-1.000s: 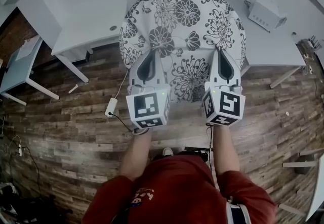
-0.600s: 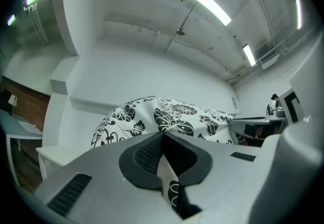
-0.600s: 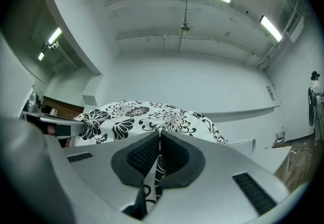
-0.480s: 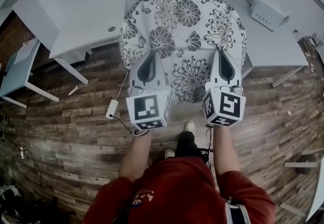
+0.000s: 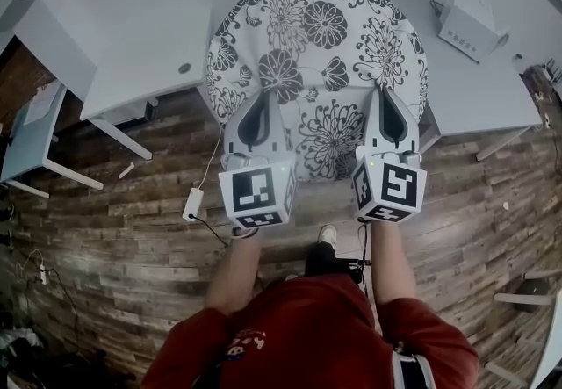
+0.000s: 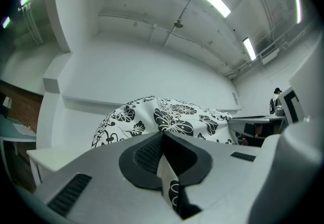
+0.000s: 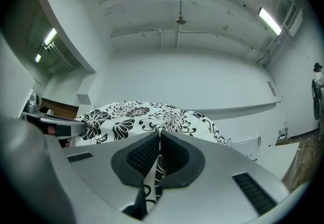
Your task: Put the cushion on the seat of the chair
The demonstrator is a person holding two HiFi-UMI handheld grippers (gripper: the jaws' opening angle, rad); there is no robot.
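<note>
The round floral cushion (image 5: 320, 45) hangs in the air over the wooden floor (image 5: 114, 229), close to the white tables (image 5: 132, 36). The 2 grippers hold it by its near edge. The left gripper (image 5: 261, 93) and the right gripper (image 5: 385, 90) each have their jaws pinched tight on the fabric.

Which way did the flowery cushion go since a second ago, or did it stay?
Yes, it moved. The cushion went a little forward, up the head view, away from the white plug, which now sits lower in the picture.
</note>
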